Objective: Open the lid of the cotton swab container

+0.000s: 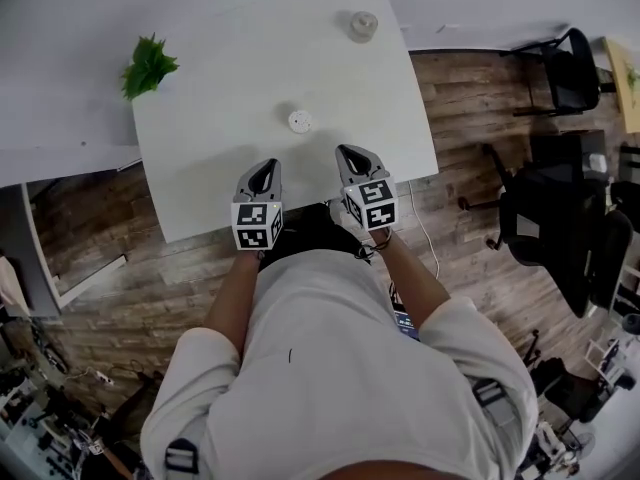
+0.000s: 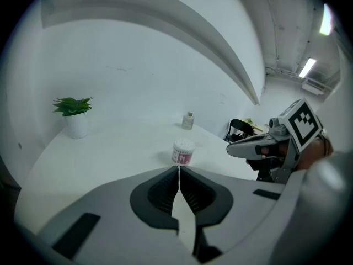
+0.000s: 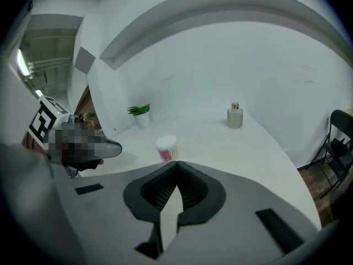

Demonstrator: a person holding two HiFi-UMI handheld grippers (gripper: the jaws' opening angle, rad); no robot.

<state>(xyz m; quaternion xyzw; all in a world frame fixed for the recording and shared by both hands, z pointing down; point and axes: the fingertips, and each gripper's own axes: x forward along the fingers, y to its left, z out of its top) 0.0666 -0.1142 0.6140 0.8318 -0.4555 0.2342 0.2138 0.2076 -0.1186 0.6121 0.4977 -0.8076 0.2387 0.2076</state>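
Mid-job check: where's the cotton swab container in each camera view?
Head view: cotton swab container midway across the table.
Left gripper view: container near picture centre.
Right gripper view: container just left of centre.
Shared landmark: potted plant, left of it in every view.

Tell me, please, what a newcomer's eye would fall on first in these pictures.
First, the left gripper and the right gripper, side by side over the near edge of the white table, both shut and empty. Just beyond them the small cotton swab container stands alone near the table's middle. A green plant sits at the table's left edge and a small bottle at its far side.
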